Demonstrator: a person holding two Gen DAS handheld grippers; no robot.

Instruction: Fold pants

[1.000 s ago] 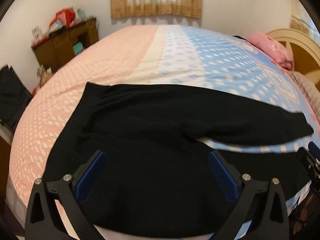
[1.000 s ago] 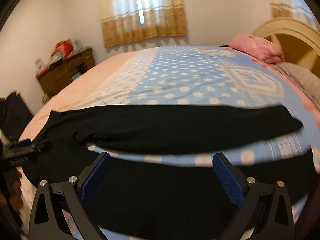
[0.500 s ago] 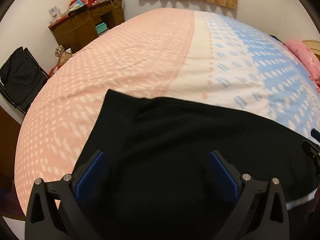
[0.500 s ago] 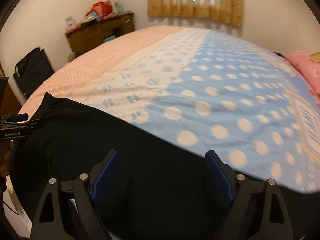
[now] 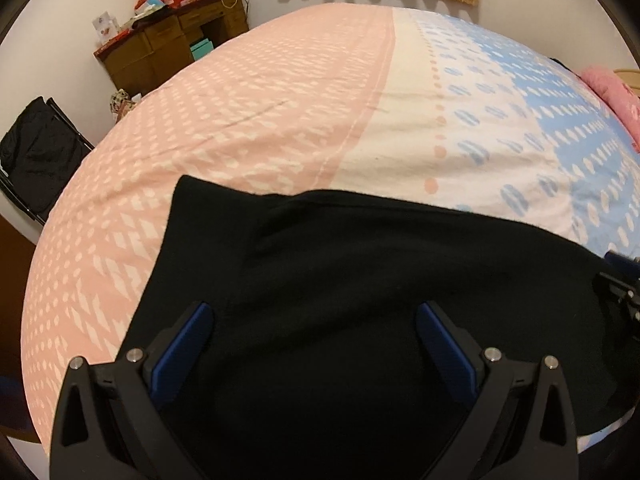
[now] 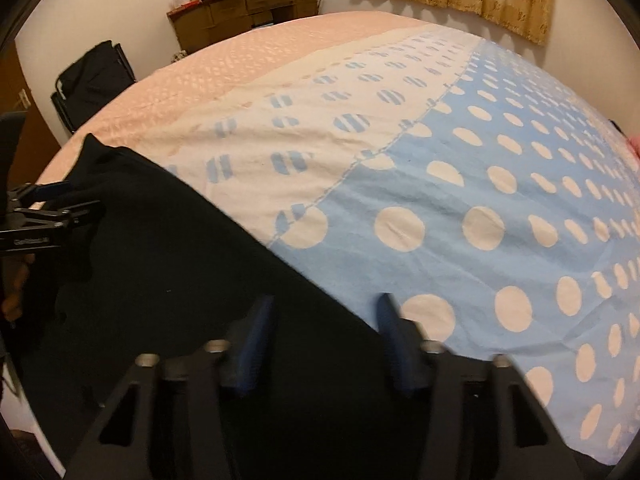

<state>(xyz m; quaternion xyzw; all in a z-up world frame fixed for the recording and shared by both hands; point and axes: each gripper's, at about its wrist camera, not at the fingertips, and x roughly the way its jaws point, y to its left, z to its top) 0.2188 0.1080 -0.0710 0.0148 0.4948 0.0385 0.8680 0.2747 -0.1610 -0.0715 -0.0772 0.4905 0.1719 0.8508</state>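
Note:
Black pants (image 5: 360, 300) lie on the bed near its front edge, one leg laid over the other; they also show in the right wrist view (image 6: 160, 280). My left gripper (image 5: 314, 320) is open, its blue pads wide apart just above the waist end of the pants. My right gripper (image 6: 324, 312) hovers over the pants' upper edge with its jaws partly closed and blurred by motion, nothing between them. The left gripper shows from the side in the right wrist view (image 6: 60, 208), and the right gripper's tip shows in the left wrist view (image 5: 620, 288).
The bedspread is pink (image 5: 240, 120) on the left and blue with white dots (image 6: 480, 200) on the right. A wooden desk (image 5: 168, 44) with clutter stands by the far wall. A black folding chair (image 5: 36, 160) stands left of the bed. A pink pillow (image 5: 612, 88) lies far right.
Both grippers moved forward and down over the pants. The far leg now lies over the near one. The right gripper's jaws have narrowed from wide open.

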